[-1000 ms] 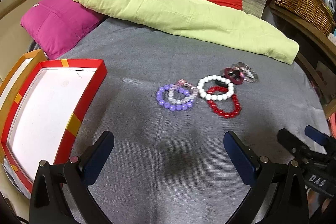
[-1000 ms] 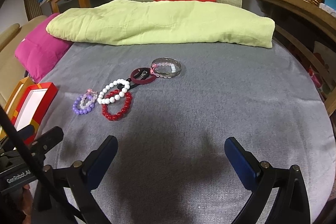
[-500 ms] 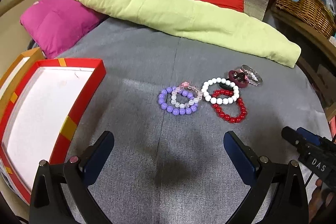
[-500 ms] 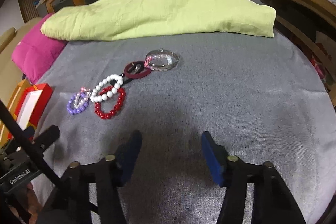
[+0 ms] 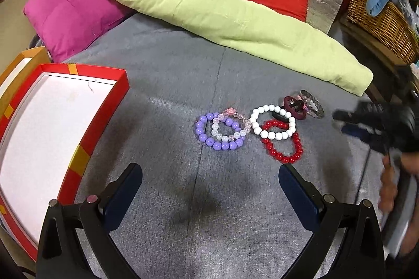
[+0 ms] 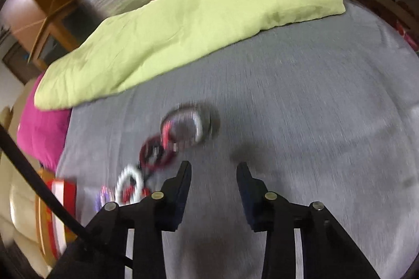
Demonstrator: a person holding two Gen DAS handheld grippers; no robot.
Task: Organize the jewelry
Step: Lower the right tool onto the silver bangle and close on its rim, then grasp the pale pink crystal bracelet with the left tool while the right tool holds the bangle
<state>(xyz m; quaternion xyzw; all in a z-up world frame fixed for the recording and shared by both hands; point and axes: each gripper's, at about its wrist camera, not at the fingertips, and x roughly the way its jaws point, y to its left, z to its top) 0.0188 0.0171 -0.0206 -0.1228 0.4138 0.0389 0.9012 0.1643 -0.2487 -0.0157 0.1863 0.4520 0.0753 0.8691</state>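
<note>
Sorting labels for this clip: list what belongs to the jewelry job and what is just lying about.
Job: purple bead bracelet, white bead bracelet, red bead bracelet, silver metal bangle, red-rimmed white tray.
Lying about: lime green quilt, magenta cushion, wicker basket.

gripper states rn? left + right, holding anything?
Left gripper: jaws wide open, empty, above the grey cover.
Right gripper: jaws partly open, empty, near the silver bangle.
</note>
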